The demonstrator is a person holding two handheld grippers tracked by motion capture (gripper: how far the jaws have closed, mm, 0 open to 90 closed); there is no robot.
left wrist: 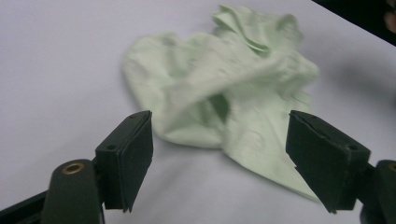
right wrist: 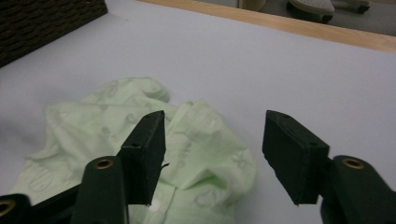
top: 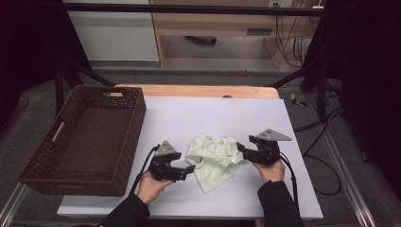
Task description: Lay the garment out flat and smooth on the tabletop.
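— Where's the crumpled pale-green patterned cloth garment (top: 213, 161)?

— On the white bench (top: 227, 118), lower centre of the high view, between my tools. Left tool (top: 185, 171) just beside its left edge, right tool (top: 242, 147) at its right; both gape, holding nothing.

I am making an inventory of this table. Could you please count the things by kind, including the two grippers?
Pale green garment, crumpled on the table: 1
Brown woven basket: 1
Grippers: 2, the left gripper and the right gripper, both with jaws open
Total: 4
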